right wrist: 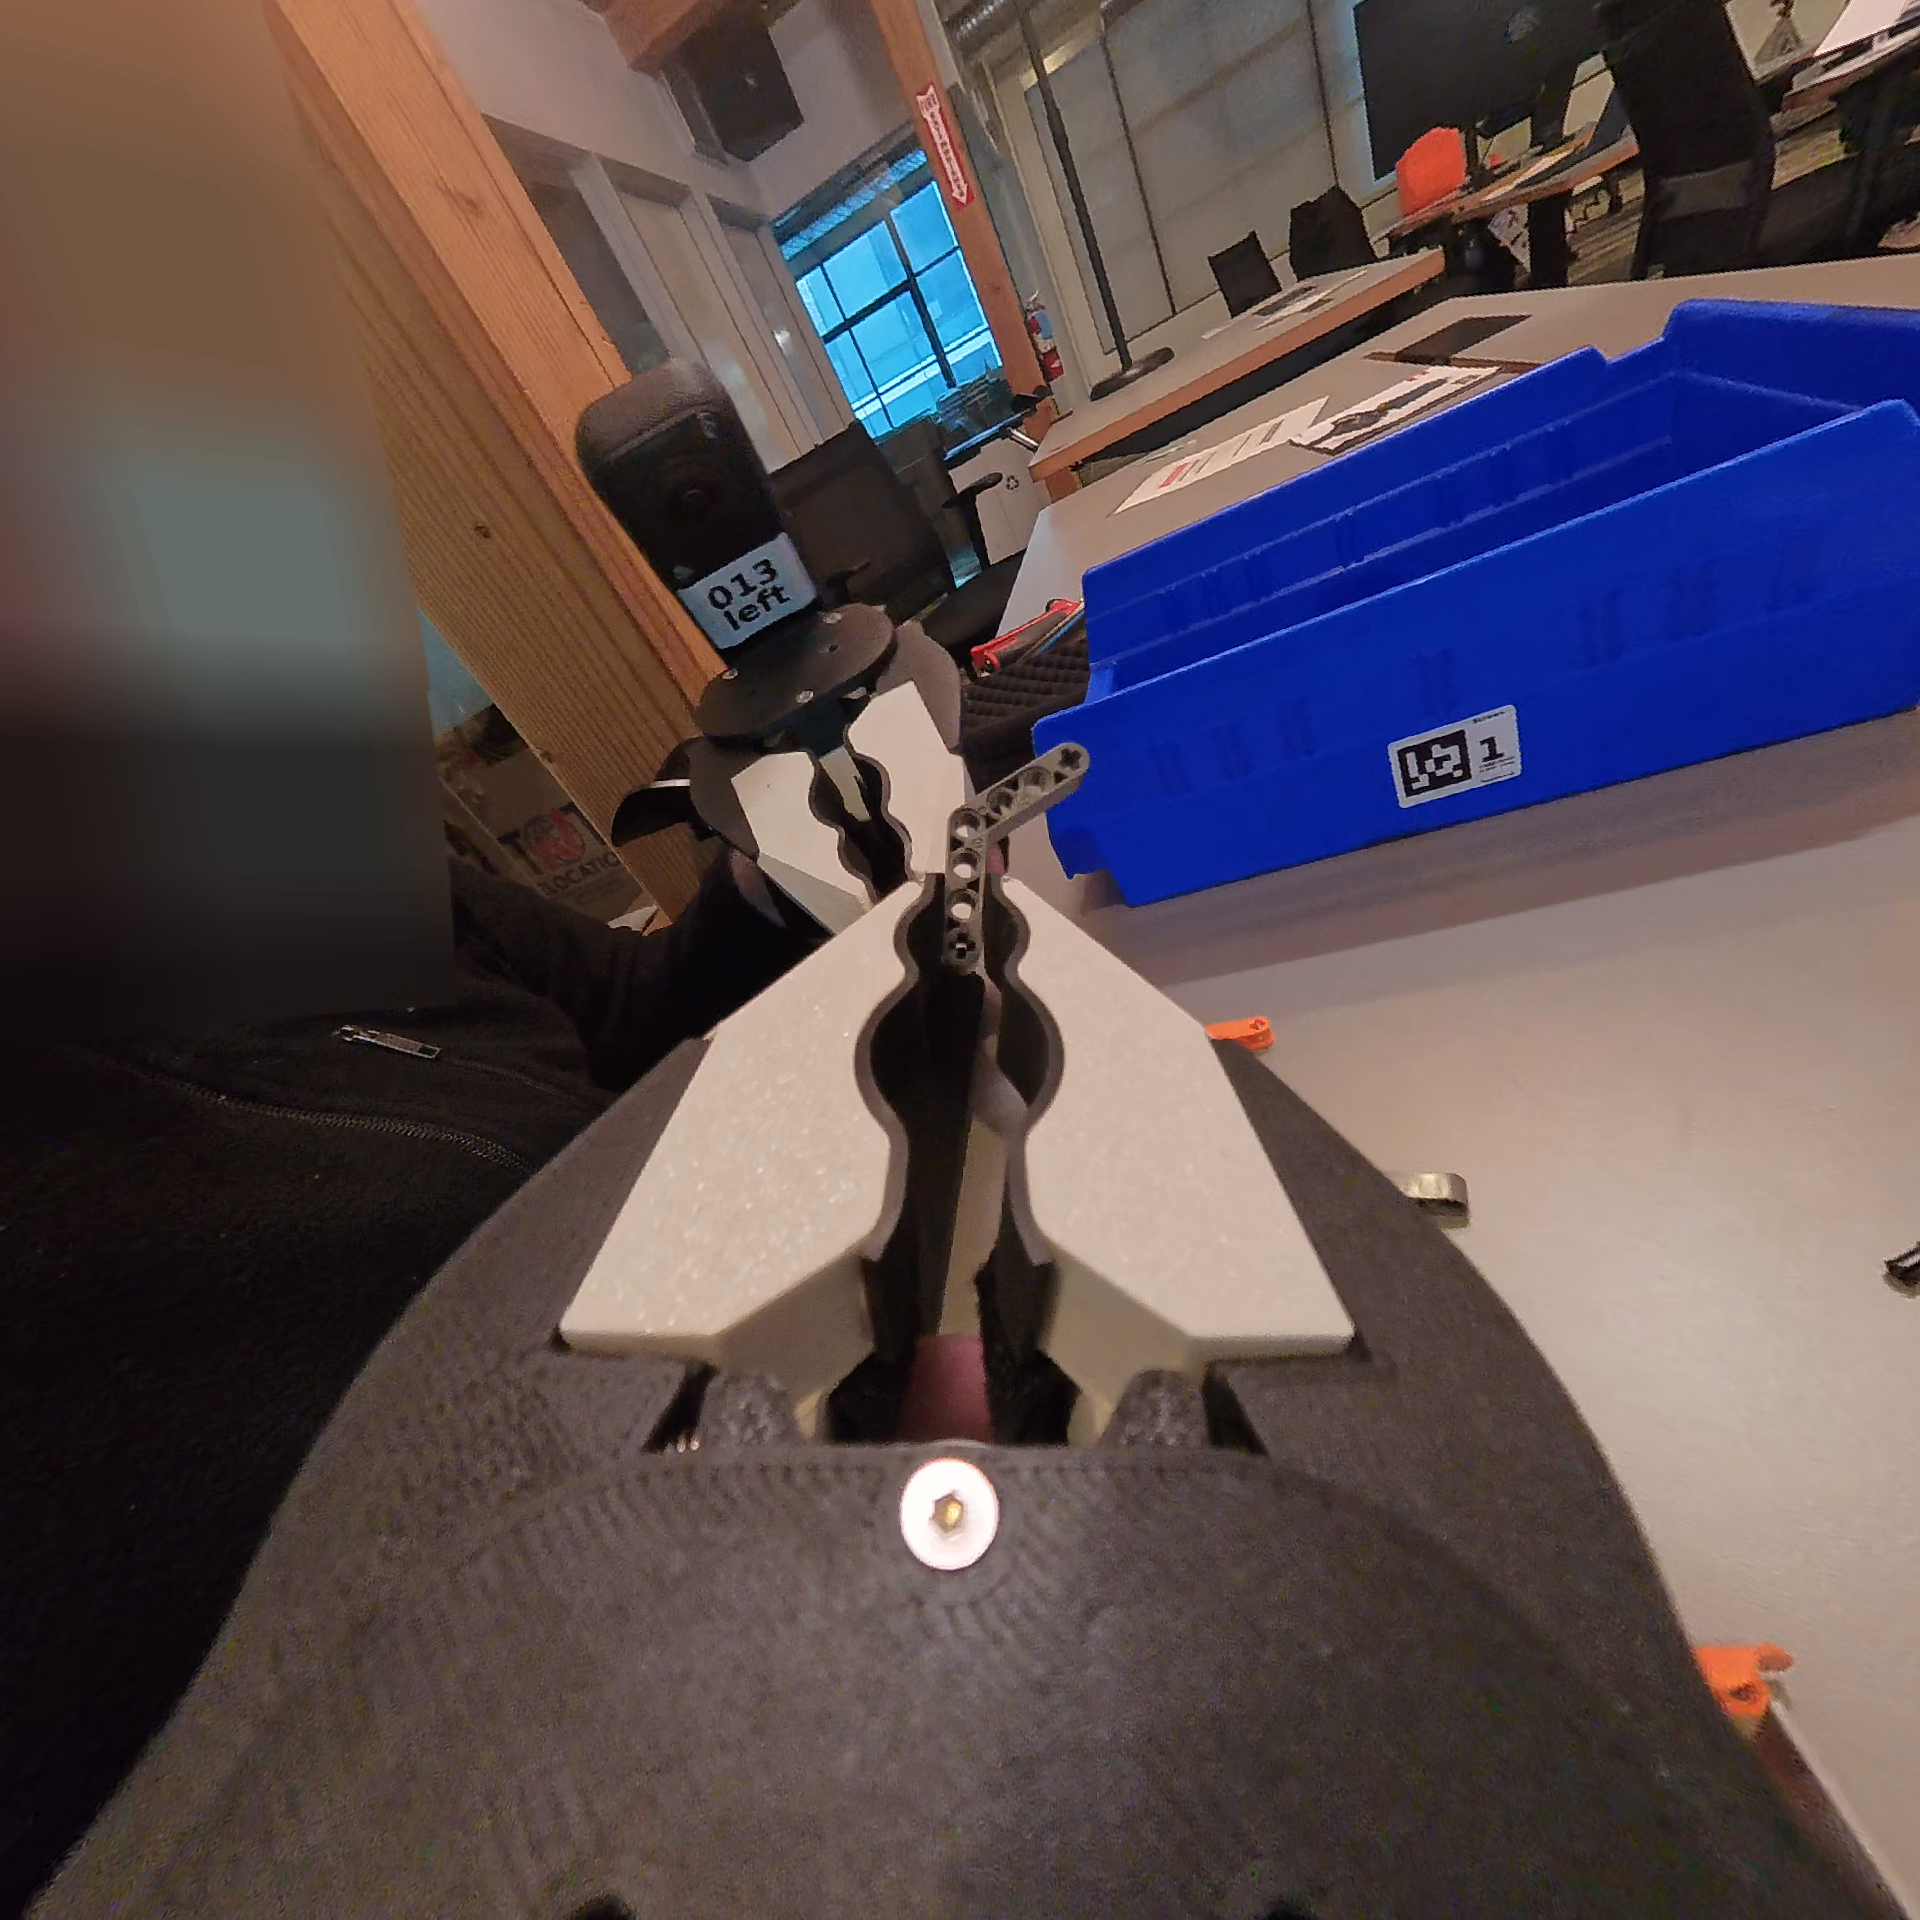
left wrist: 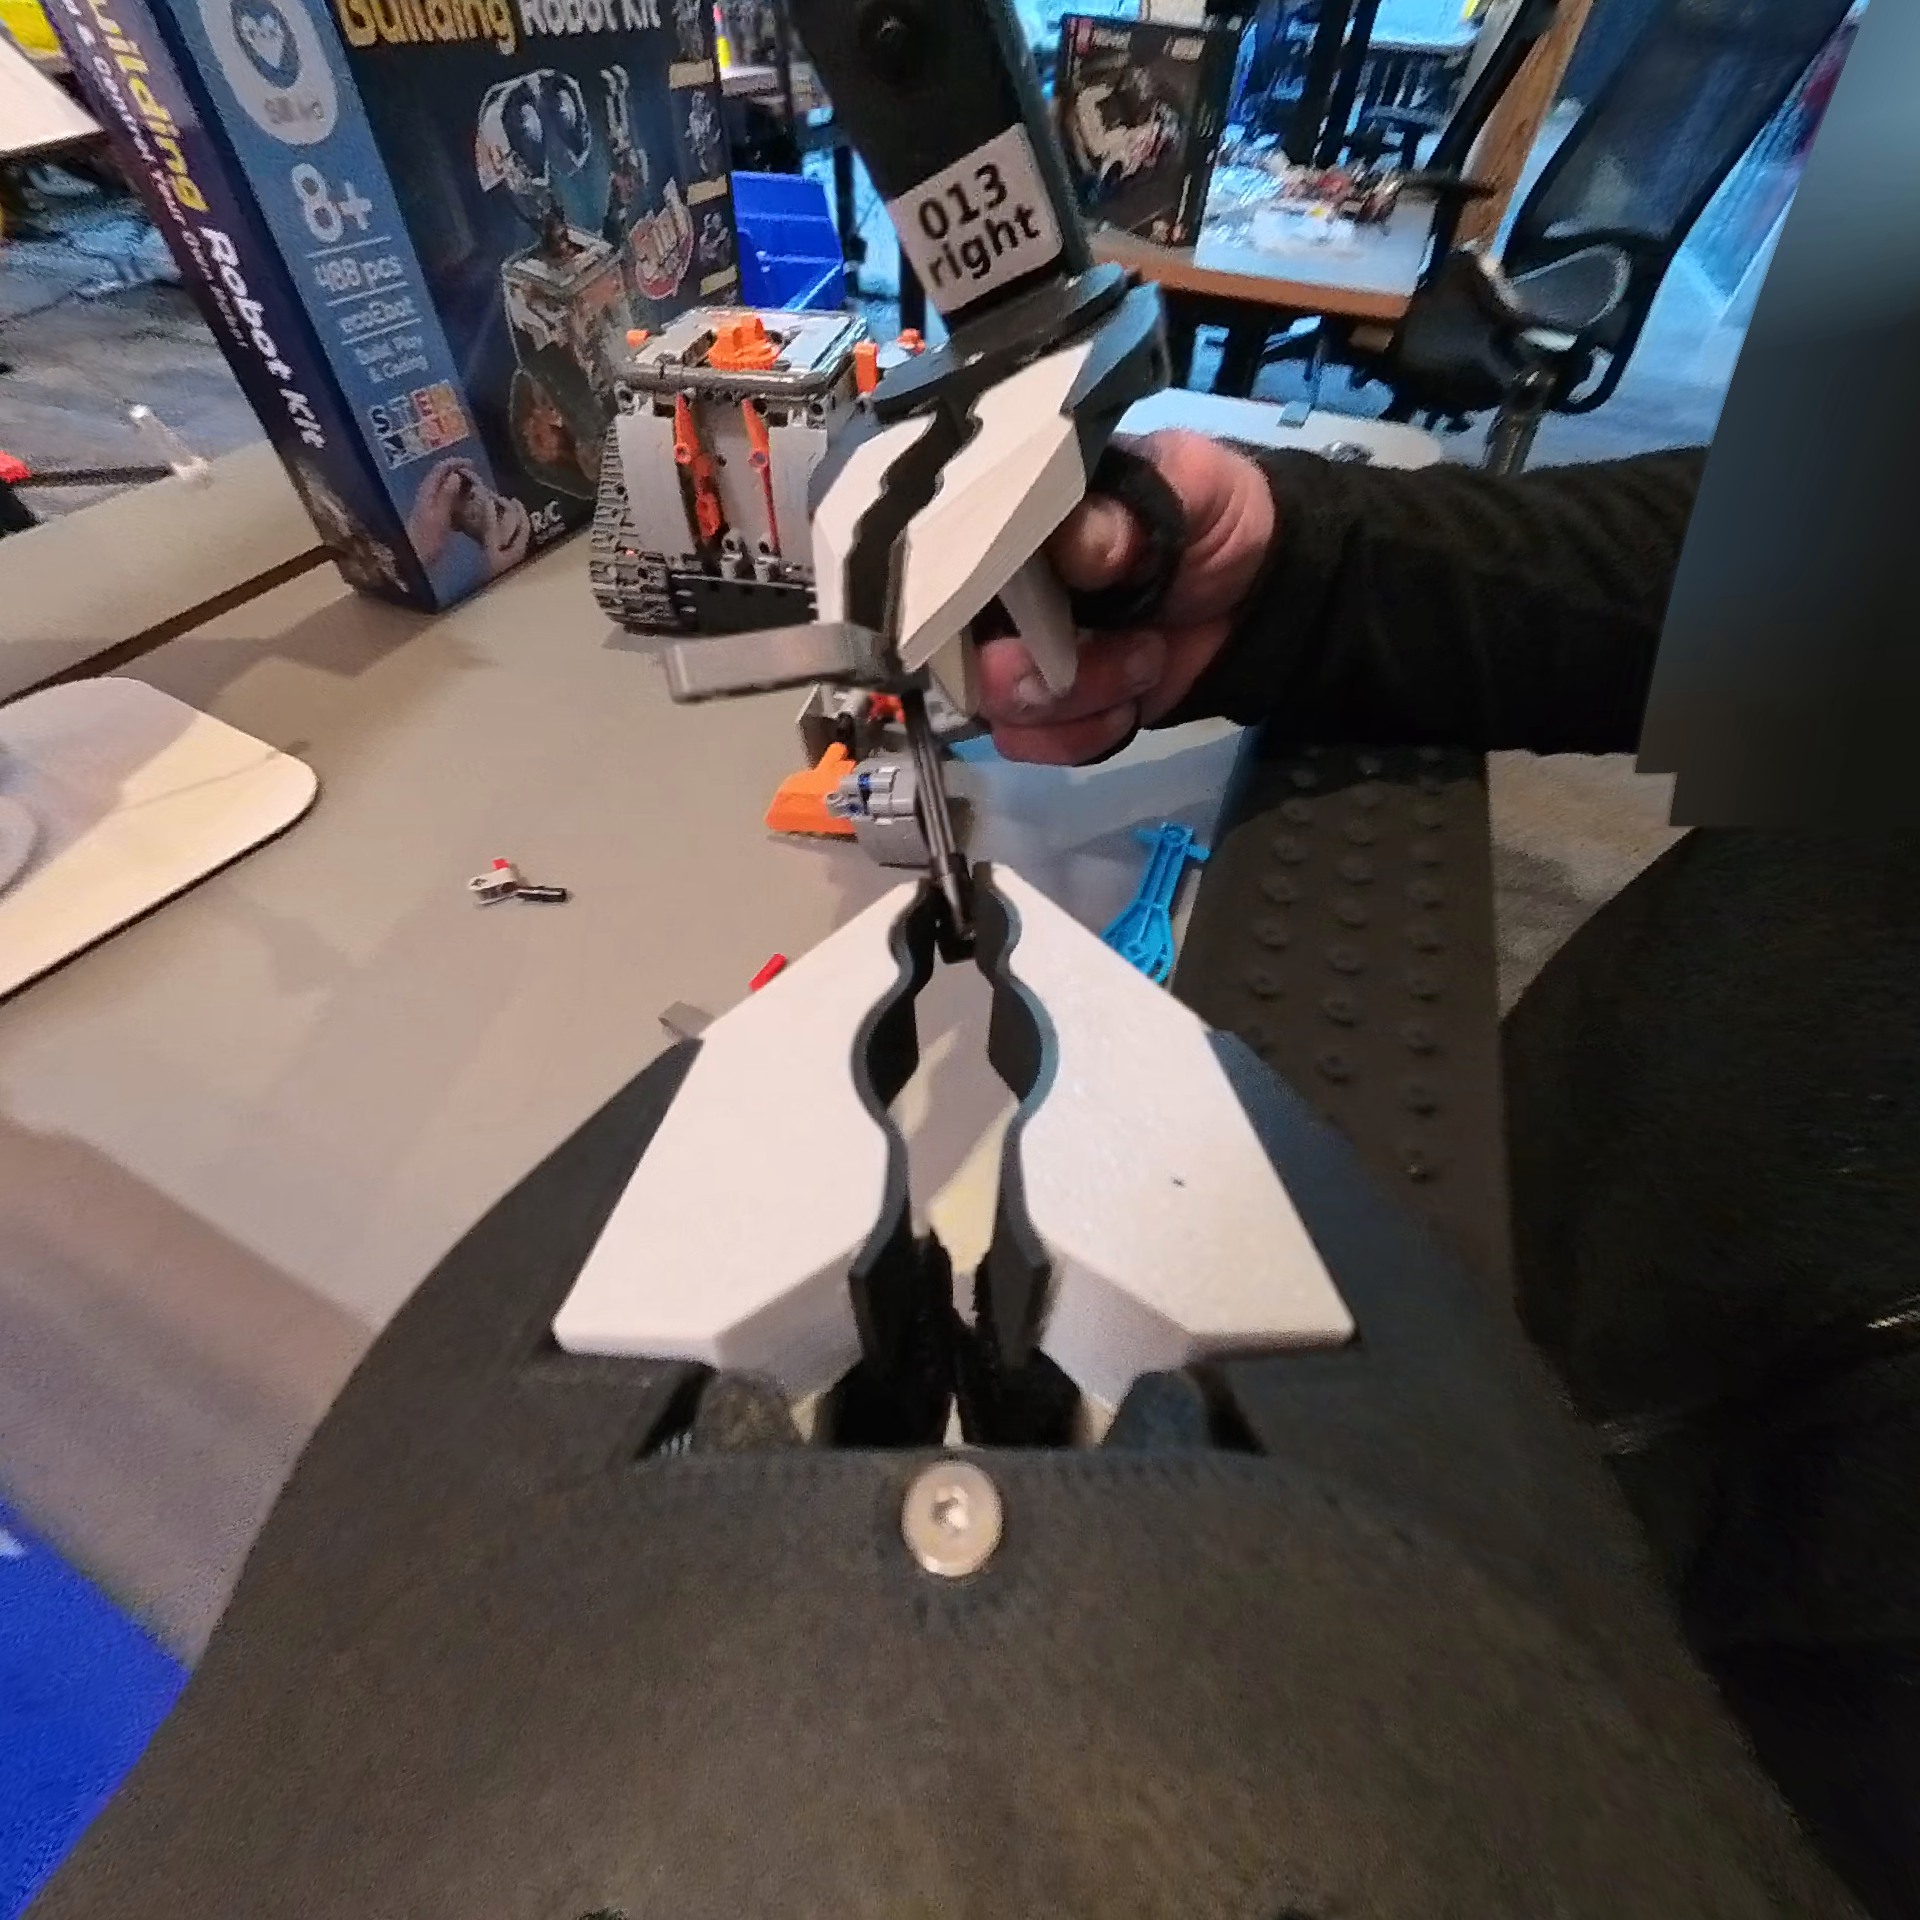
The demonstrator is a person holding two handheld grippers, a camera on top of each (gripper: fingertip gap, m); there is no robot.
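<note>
Pinching a thin black rod [left wrist: 940,831] at its near end, the left gripper [left wrist: 954,920] has its white, wavy-edged fingers [left wrist: 790,1122] nearly closed, the rod caught only at their black-lined tips. The rod slants up and away to the right gripper [left wrist: 902,665], which a hand [left wrist: 1143,592] in a dark sleeve holds from the right; its upper end is lost behind those fingers, so I cannot tell from here where it stops. In the right wrist view the right gripper [right wrist: 961,914] is closed on a grey bent beam [right wrist: 997,831], a flat plastic strip pierced with round holes: its straight part sits between the fingertips and the angled end juts out toward a glossy blue bin [right wrist: 1507,644]. Under the two grippers lies a small grey and orange brick assembly [left wrist: 862,800], partly covered. Farther off on the matte grey worktop [left wrist: 416,987] stands a tracked brick model [left wrist: 717,468] with orange pins, and left of it a printed cardboard box [left wrist: 343,291]. A blue plastic tool [left wrist: 1153,904] is half hidden by the black studded plate [left wrist: 1351,935] at the right.
</note>
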